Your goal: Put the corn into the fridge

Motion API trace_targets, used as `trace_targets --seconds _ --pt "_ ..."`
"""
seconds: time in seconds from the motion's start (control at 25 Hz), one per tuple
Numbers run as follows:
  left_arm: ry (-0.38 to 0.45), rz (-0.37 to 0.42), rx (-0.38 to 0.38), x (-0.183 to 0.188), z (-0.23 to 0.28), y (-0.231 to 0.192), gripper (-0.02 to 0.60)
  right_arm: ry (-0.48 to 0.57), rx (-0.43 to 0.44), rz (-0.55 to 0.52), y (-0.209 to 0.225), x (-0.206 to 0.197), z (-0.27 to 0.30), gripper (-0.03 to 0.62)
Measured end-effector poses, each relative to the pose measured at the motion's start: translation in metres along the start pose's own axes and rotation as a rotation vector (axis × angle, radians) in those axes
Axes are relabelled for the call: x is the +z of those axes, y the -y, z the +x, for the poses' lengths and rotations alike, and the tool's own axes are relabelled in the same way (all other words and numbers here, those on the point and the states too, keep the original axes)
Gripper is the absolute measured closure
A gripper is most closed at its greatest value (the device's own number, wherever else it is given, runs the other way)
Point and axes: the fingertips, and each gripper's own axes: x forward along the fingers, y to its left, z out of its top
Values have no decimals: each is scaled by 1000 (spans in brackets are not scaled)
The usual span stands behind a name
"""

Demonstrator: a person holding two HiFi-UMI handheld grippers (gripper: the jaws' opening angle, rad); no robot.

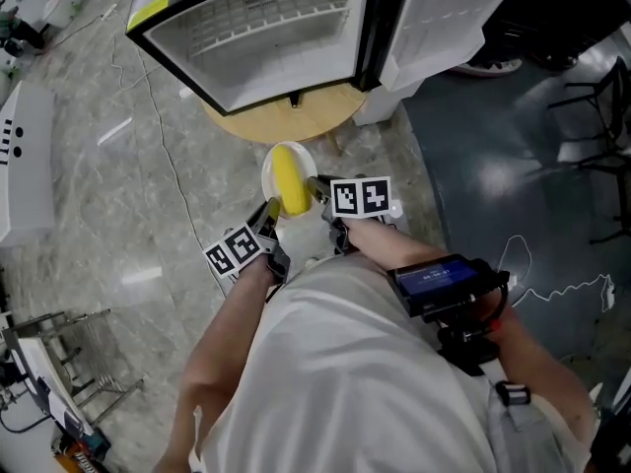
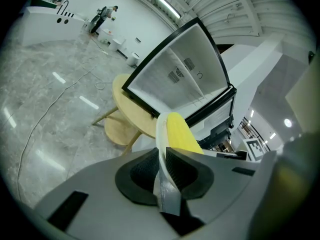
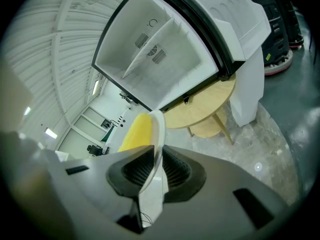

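A yellow corn cob (image 1: 289, 179) lies on a white plate (image 1: 268, 170) that I carry between both grippers. My left gripper (image 1: 266, 213) is shut on the plate's left rim (image 2: 161, 134), with the corn (image 2: 181, 133) just to the right of the rim in the left gripper view. My right gripper (image 1: 317, 191) is shut on the plate's right rim (image 3: 157, 134), and the corn (image 3: 136, 132) shows beyond it at the left. The open fridge (image 1: 266, 23) stands ahead on a round wooden table (image 1: 296, 118), its white inside (image 3: 155, 49) with a shelf in sight.
The fridge's white door (image 1: 444, 23) hangs open to the right. A cable (image 1: 158, 136) trails over the marble floor at the left. A white counter (image 1: 25, 161) stands at the far left, a metal rack (image 1: 59, 363) at the bottom left, a dark floor (image 1: 513, 166) at the right.
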Motion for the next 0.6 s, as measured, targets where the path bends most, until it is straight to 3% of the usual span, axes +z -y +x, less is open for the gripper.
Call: trace_targets --seconds 0.6 --pt "31 -8 62 17 65 29 531 -45 47 -2 49 58 3 542"
